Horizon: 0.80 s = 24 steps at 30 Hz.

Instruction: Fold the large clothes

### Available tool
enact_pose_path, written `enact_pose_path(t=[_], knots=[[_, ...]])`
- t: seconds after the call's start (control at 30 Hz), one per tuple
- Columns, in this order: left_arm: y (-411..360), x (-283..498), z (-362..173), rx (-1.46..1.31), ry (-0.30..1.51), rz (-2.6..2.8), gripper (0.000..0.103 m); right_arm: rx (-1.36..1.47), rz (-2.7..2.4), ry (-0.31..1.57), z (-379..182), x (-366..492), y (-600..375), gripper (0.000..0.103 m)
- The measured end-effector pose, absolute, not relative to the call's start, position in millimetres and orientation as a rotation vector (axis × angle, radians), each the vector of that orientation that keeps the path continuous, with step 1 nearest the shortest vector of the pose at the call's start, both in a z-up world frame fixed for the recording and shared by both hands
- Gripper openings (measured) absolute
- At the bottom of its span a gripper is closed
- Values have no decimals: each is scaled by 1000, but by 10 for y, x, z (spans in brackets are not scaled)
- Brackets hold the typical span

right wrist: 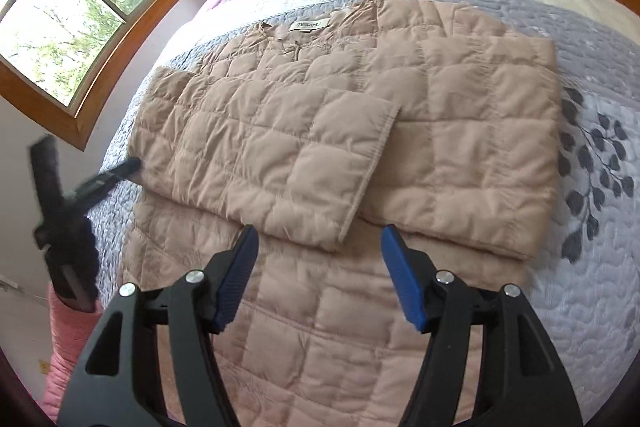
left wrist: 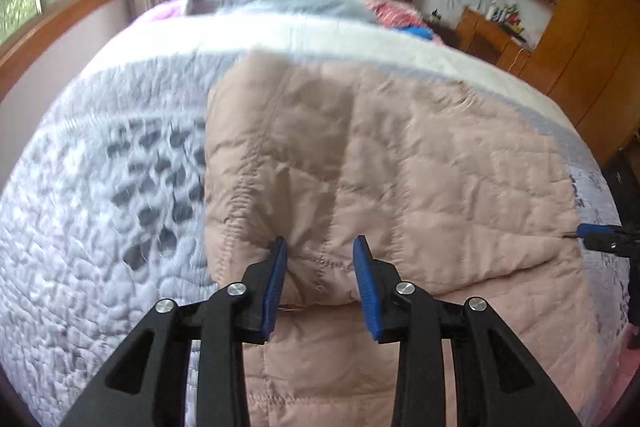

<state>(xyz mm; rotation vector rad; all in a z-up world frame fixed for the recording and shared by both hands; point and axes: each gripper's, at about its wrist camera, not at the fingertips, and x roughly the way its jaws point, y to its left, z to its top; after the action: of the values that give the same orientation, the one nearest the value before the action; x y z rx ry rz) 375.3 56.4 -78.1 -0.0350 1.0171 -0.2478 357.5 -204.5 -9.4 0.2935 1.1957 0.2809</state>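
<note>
You have the tan quilted jacket (right wrist: 320,131) lying flat on the bed (right wrist: 600,267), over its grey-and-white quilted bedspread (left wrist: 100,227), collar and label toward the pillows, with both sleeves already laid across the chest; the long lower body of the jacket runs back toward you, and by my reading the step now is to bring that hem half up over the folded sleeves. To do it well, take the lower part at two points level with each other, one near each side edge, bite through the whole padded thickness rather than a surface pucker, lift just enough to clear the sleeves so they do not drag out of place, and lay the hem square to the shoulder line before letting go. Your left gripper (left wrist: 320,271) sits low at the near edge of the folded sleeve (left wrist: 328,187), fingers (left wrist: 276,279) parted about halfway, with a ridge of quilted fabric bulging up between them; the left pad looks to press the cloth, but they have not closed on it. Your right gripper (right wrist: 320,267) hovers above the jacket's lower body, just short of the sleeve cuff (right wrist: 372,167), fingers (right wrist: 400,275) spread wide and holding nothing, touching nothing that you can make out.
</note>
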Motion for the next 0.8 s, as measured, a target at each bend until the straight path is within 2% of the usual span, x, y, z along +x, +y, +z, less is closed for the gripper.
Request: enact_pose_path(t=[0.17, 0.23, 0.27, 0.33, 0.4, 0.43, 0.63, 0.8], knots=[[603, 3836, -1058, -107, 1062, -262, 34, 328, 216, 1263, -300, 3834, -2045, 67], [583, 3836, -1077, -100, 1057, -259, 34, 337, 219, 1284, -408, 3927, -2020, 63], [575, 3829, -1069, -94, 1057, -256, 34, 331, 222, 1283, -434, 3934, -1991, 56], [509, 3848, -1053, -91, 1060, -252, 34, 308, 222, 1272, -459, 3973, -1946, 22], [508, 3875, -1022, -102, 1060, -248, 34, 295, 205, 1245, -426, 3968, -1930, 8], [523, 3861, -975, -119, 1051, -251, 34, 294, 211, 1236, -414, 3971, -1939, 5], [452, 3921, -612, -114, 928, -250, 34, 326, 169, 1120, 3, 4022, -2248, 3], [238, 4147, -641, -49, 923, -221, 34, 293, 28, 1056, 216, 4132, -2588, 3]])
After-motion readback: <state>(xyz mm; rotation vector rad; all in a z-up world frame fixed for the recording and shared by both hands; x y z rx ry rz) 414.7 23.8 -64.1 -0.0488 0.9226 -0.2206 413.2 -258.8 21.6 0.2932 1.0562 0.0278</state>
